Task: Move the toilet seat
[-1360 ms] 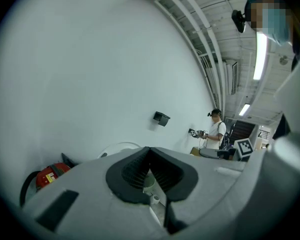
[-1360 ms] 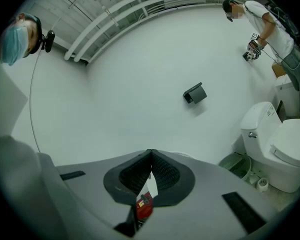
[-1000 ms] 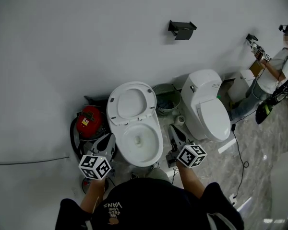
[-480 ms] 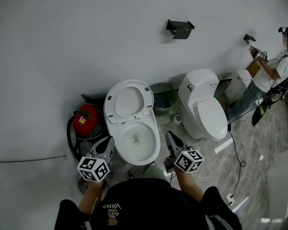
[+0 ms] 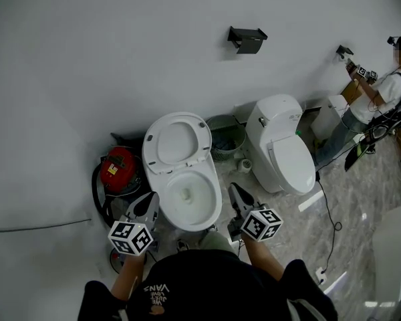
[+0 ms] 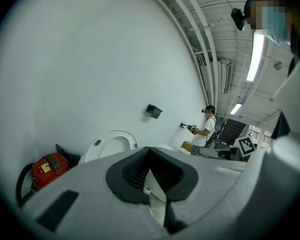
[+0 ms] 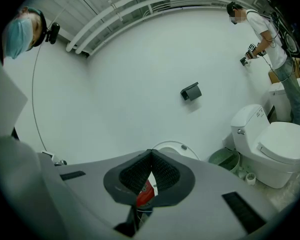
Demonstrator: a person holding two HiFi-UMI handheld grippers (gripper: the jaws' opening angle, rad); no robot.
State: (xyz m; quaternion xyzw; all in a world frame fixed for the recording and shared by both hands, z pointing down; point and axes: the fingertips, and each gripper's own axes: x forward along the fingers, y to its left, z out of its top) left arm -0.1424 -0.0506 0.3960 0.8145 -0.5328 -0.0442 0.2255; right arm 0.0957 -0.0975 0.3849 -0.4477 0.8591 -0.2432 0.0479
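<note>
Grey marbled floor (image 5: pixel 362 194), open toilet (image 5: pixel 185 202), shut toilet (image 5: pixel 285 154), green basket (image 5: pixel 226 139) between, red canister (image 5: pixel 117 168).

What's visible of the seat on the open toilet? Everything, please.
The toilet seat is a white, glossy, plastic-looking oval ring with small dark bumpers on its underside. It stands raised, tipped back toward the wall, above the open bowl. A red canister and a green basket flank it. Left gripper and right gripper, both shut, are clear of it.

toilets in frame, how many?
2. Open toilet at centre; closed toilet to its right, along the wall. A white fixture beside the far person may be a third; unclear.
</note>
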